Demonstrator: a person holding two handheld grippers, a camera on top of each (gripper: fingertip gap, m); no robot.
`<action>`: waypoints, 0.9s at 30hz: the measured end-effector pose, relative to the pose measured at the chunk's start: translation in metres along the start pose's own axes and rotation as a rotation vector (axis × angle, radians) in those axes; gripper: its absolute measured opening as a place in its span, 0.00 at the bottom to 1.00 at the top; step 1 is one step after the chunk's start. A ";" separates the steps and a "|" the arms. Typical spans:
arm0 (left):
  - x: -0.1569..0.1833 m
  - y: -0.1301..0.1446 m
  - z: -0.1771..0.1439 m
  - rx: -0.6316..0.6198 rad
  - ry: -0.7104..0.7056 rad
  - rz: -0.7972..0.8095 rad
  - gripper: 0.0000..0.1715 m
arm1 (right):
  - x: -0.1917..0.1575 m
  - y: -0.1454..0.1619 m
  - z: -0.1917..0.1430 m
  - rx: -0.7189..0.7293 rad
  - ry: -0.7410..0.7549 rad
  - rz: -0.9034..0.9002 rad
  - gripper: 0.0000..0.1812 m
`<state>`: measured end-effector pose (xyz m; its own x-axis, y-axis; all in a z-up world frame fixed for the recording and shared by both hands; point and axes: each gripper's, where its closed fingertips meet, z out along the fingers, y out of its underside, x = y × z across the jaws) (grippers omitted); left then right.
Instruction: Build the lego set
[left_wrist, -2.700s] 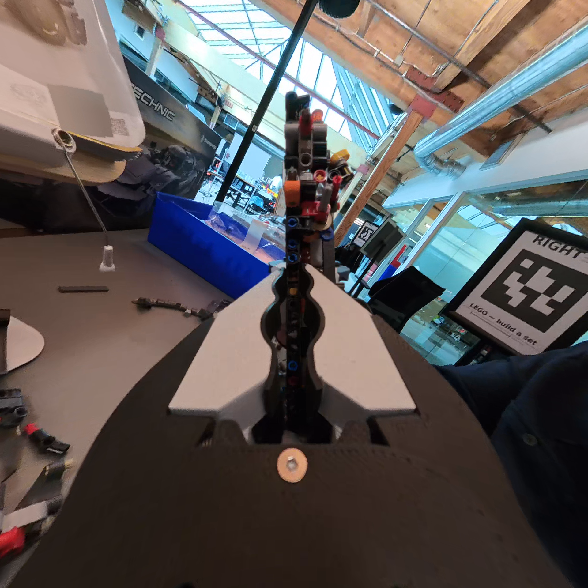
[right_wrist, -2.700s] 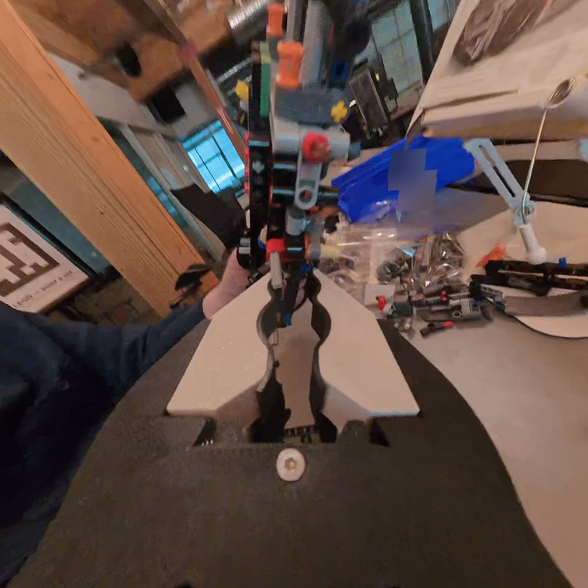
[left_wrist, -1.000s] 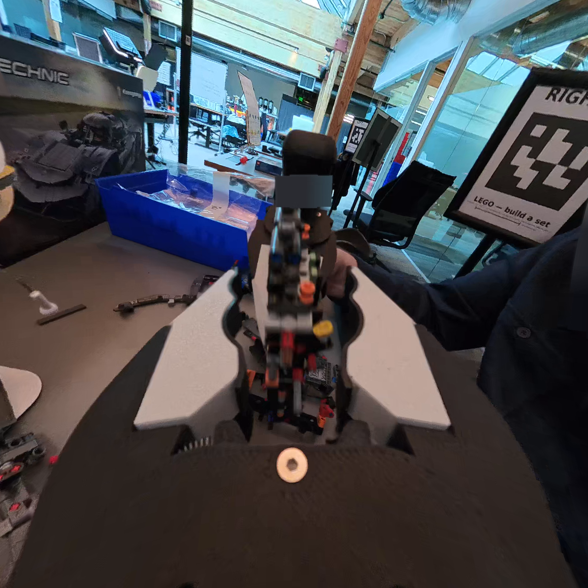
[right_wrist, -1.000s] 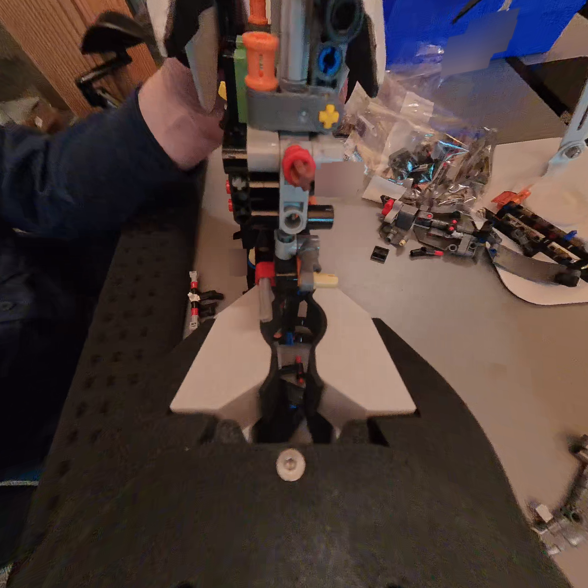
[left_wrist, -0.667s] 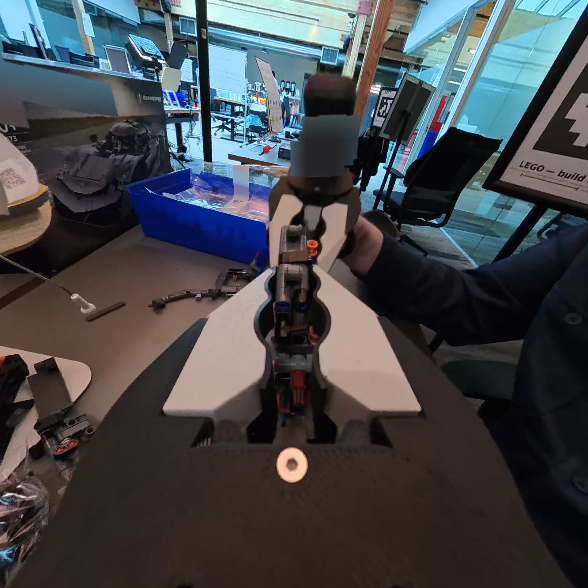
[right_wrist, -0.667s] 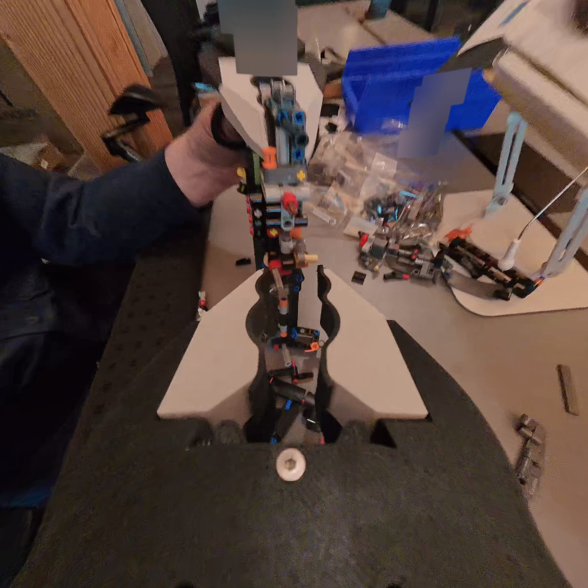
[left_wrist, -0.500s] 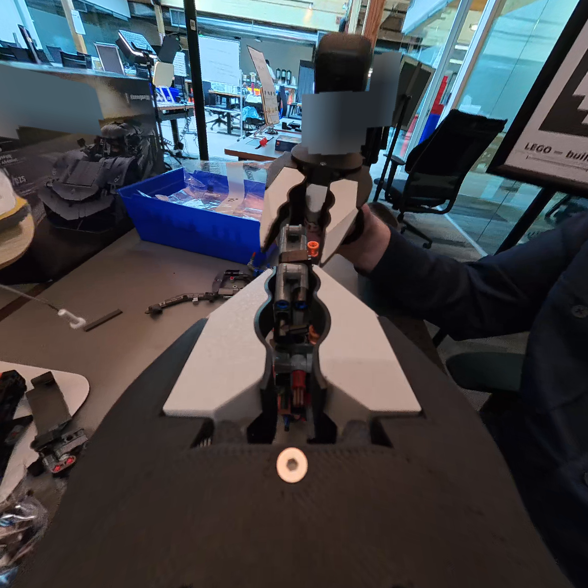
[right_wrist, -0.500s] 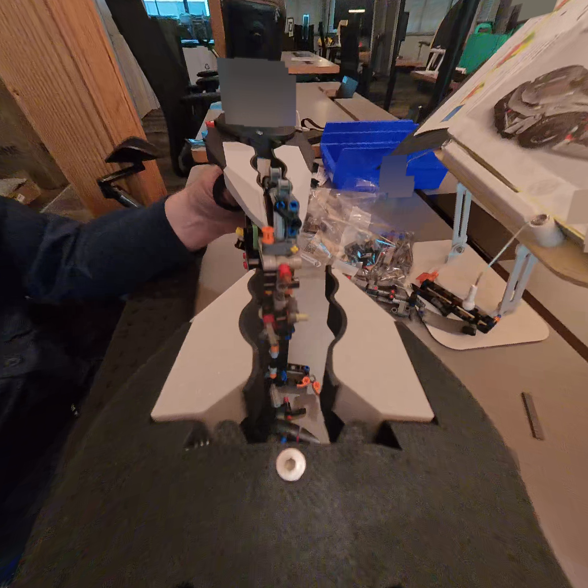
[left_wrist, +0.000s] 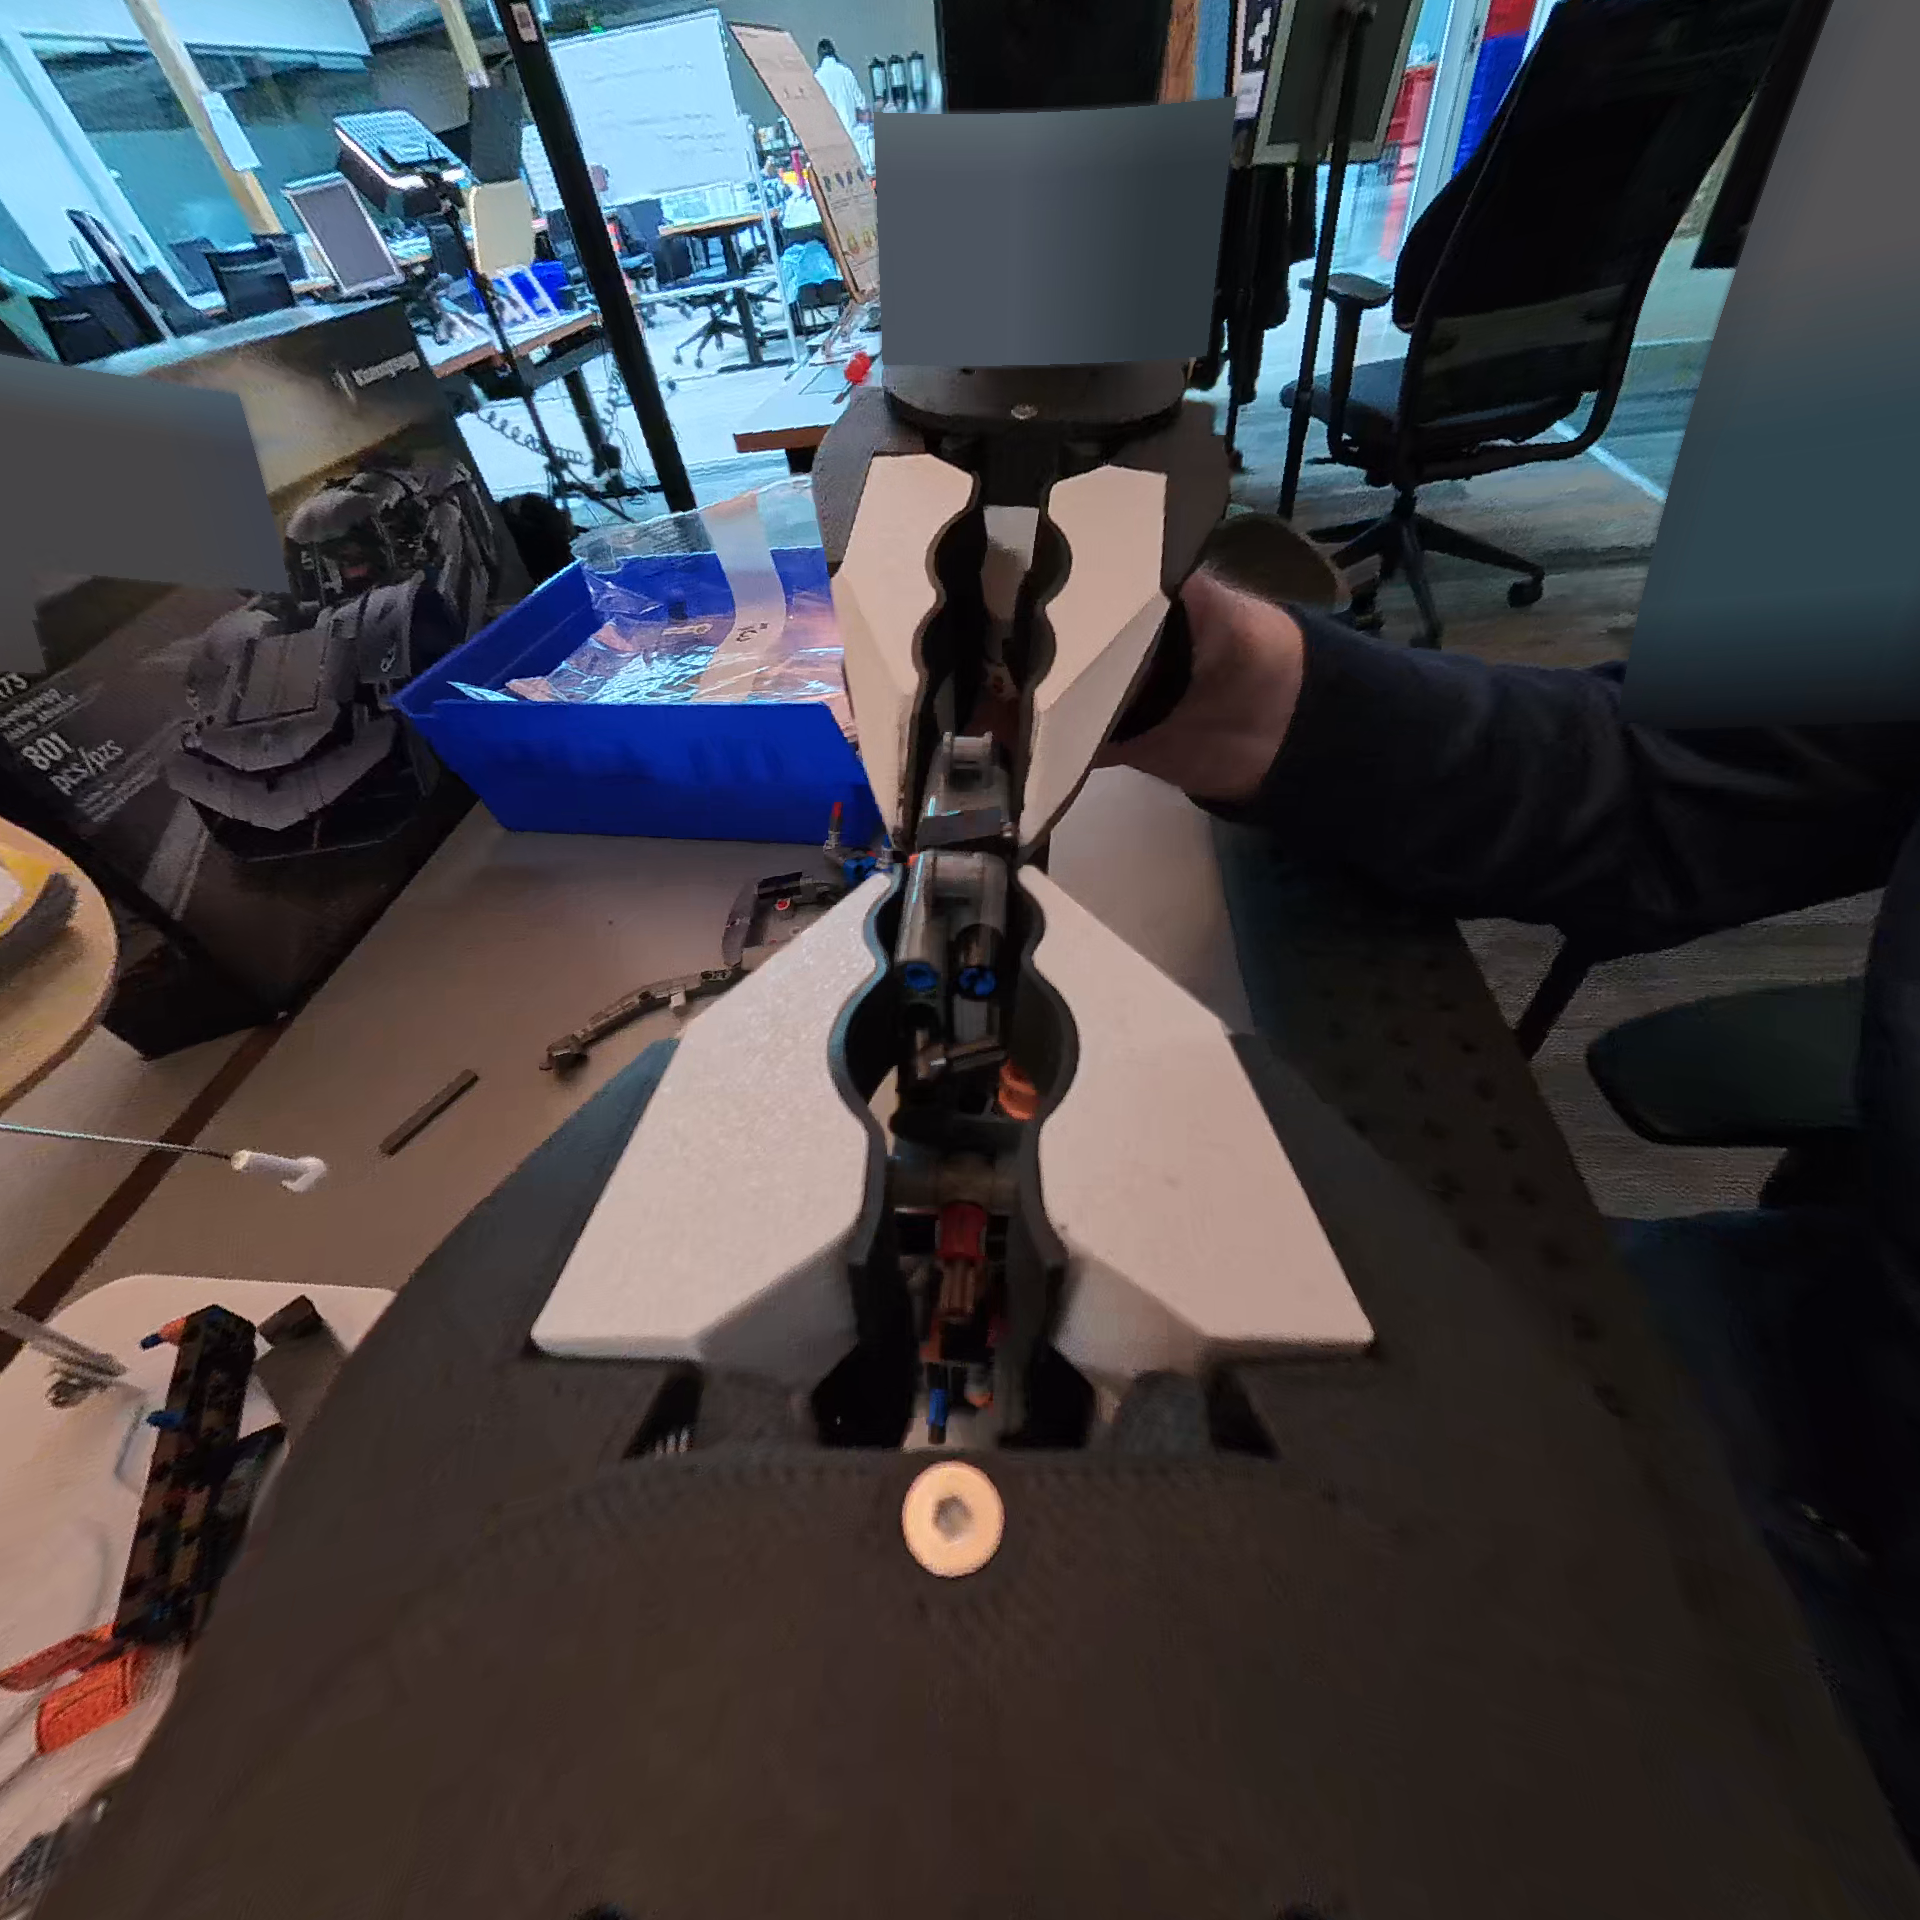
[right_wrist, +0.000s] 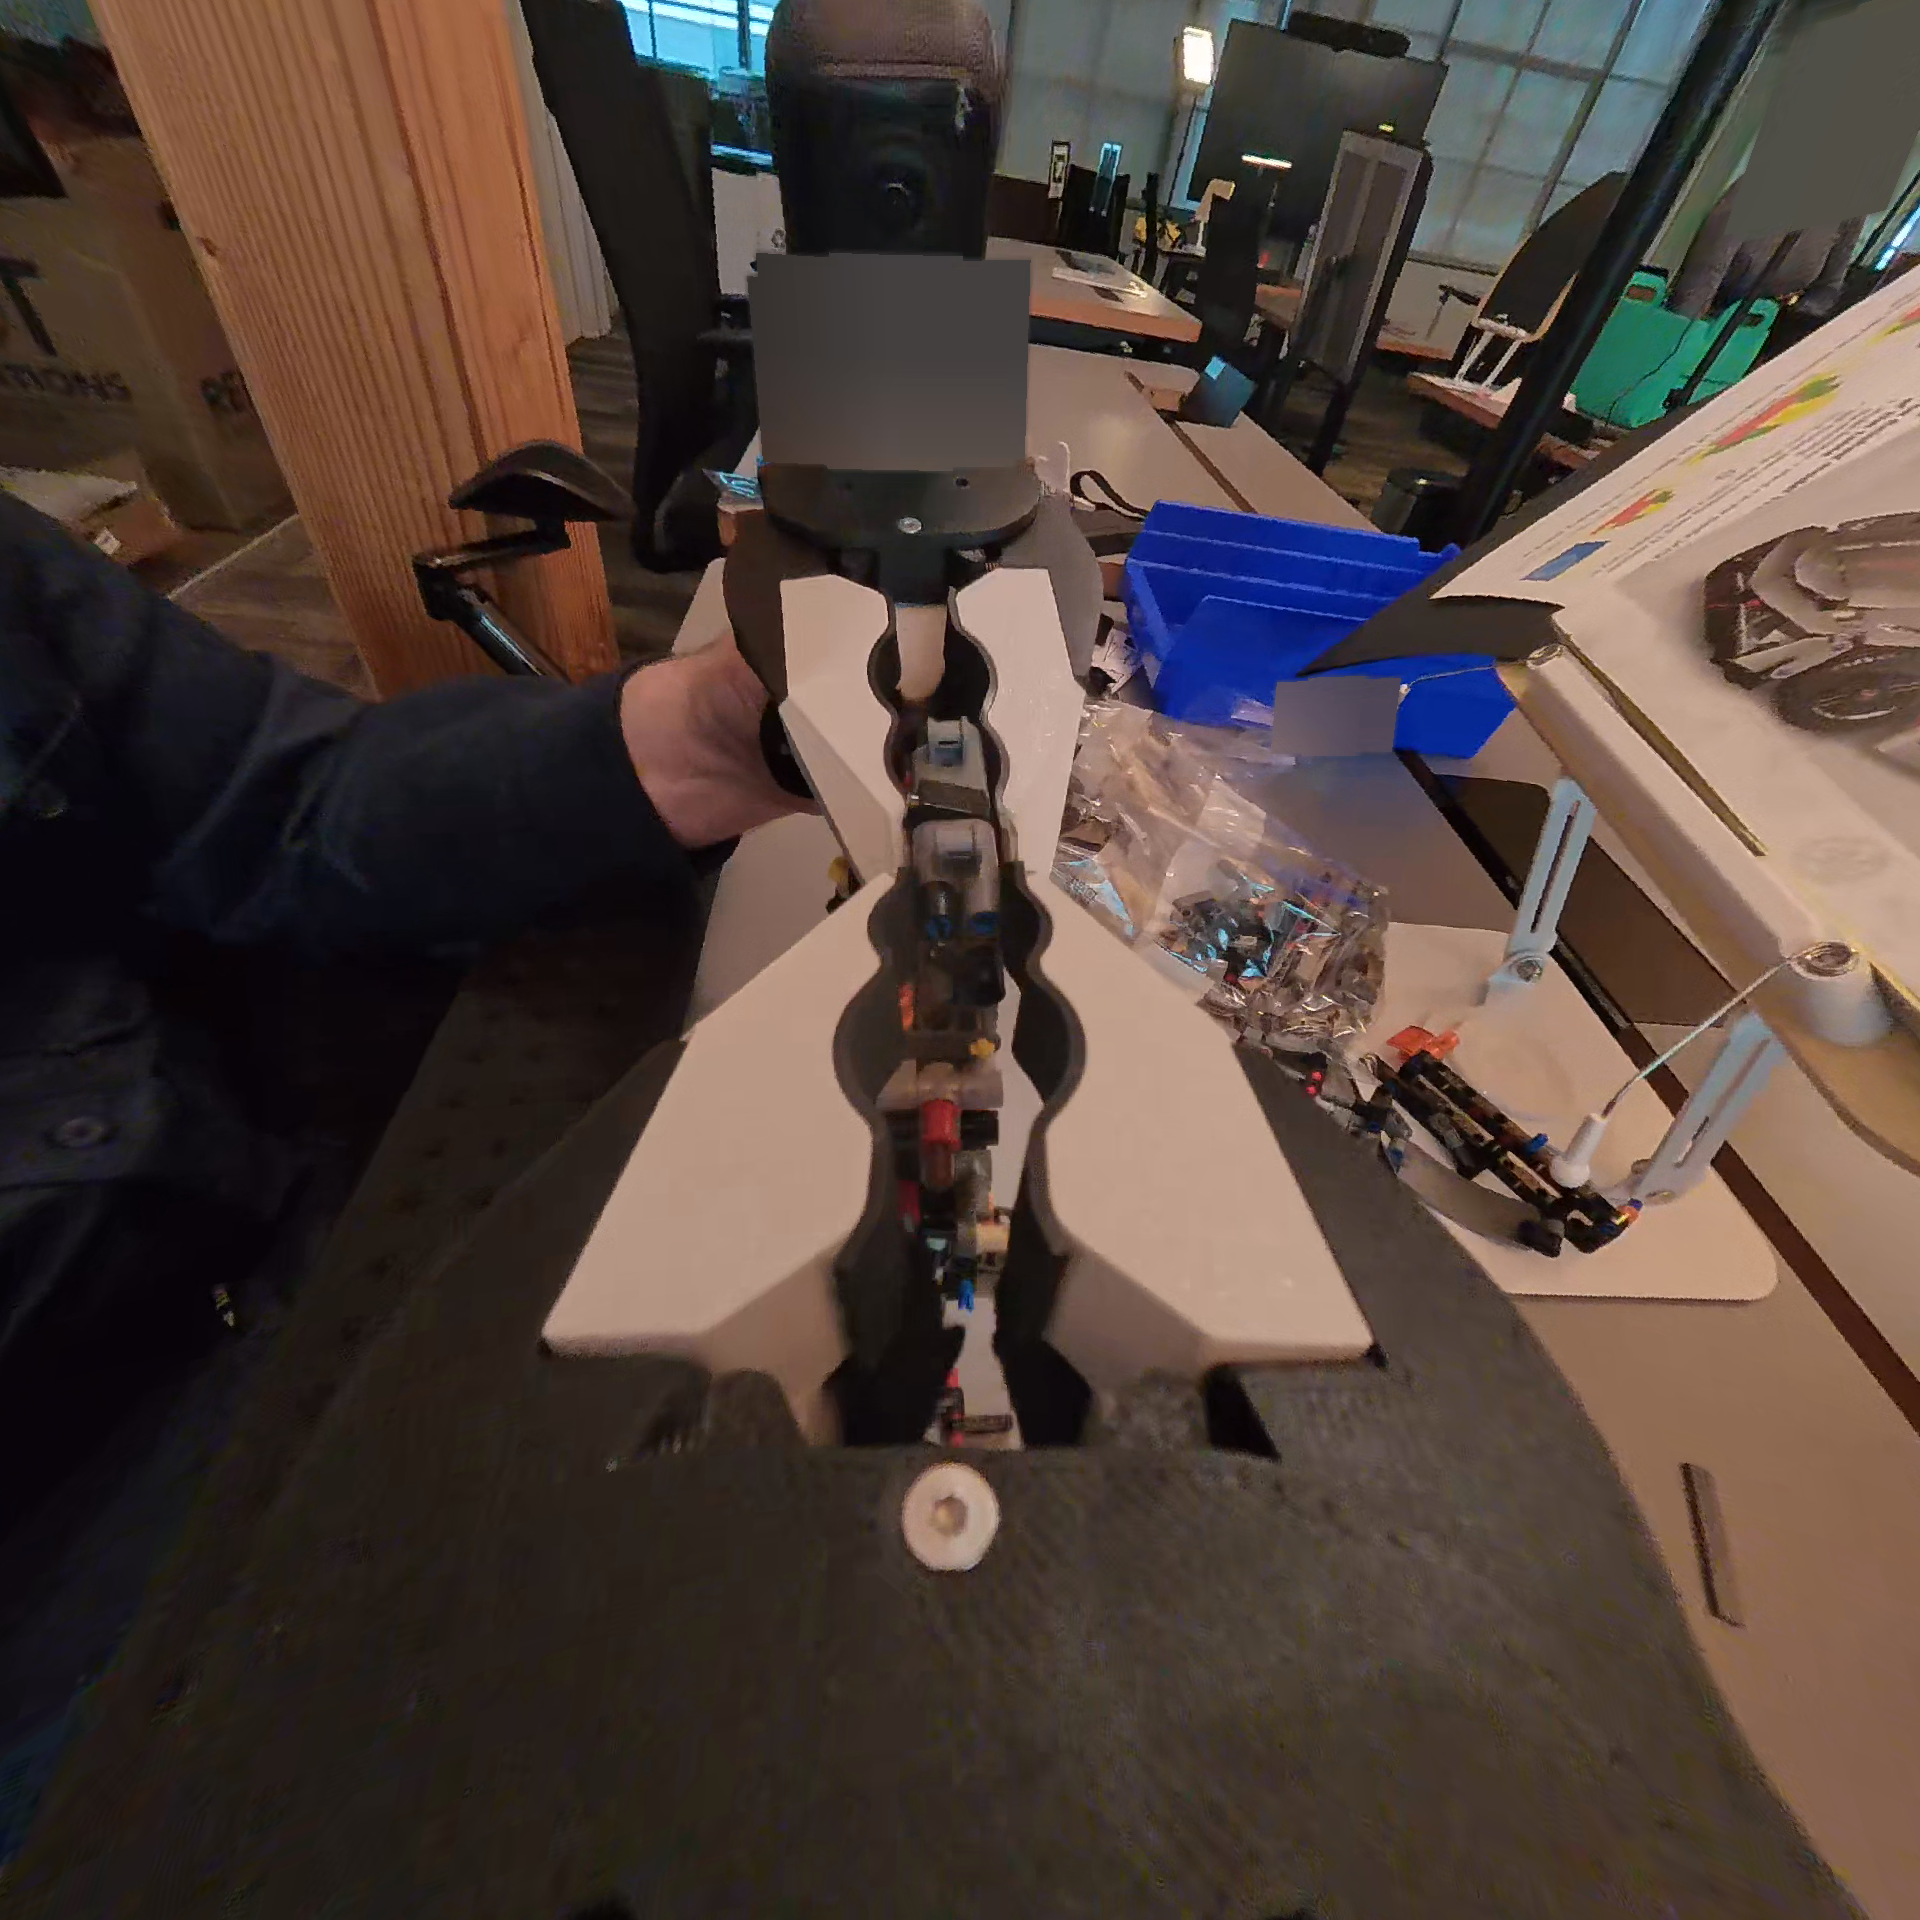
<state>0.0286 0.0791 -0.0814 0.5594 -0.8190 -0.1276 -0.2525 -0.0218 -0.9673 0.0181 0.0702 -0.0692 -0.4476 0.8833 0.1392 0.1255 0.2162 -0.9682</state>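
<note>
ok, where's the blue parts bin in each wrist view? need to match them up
Left wrist view: blue bin at centre left, behind the left gripper, clear bags inside.
Right wrist view: same bin at upper right, under the instruction booklet.
Shared landmark: the lego assembly between both grippers.

The matt black, rough-grained plastic gripper body (left_wrist: 951, 883) carries smooth white plastic fingers (left_wrist: 727, 1174). Beside it, the glossy blue plastic bin (left_wrist: 634, 743) holds shiny clear bags. A grained wooden post (right_wrist: 343, 312) stands behind the crinkled glossy bag of parts (right_wrist: 1236, 904).
</note>
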 end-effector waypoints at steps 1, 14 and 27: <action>0.001 0.000 0.000 0.005 0.001 0.001 0.08 | -0.002 0.000 0.000 -0.006 -0.002 -0.008 0.08; 0.011 0.005 0.003 -0.021 0.017 0.087 0.08 | -0.013 0.014 -0.007 -0.064 -0.014 -0.074 0.07; -0.008 0.004 0.000 0.028 -0.014 0.041 0.08 | 0.008 0.016 0.000 -0.029 0.048 0.034 0.08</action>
<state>0.0232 0.0851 -0.0841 0.5602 -0.8108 -0.1699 -0.2533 0.0276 -0.9670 0.0168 0.0806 -0.0839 -0.4001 0.9090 0.1168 0.1659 0.1971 -0.9662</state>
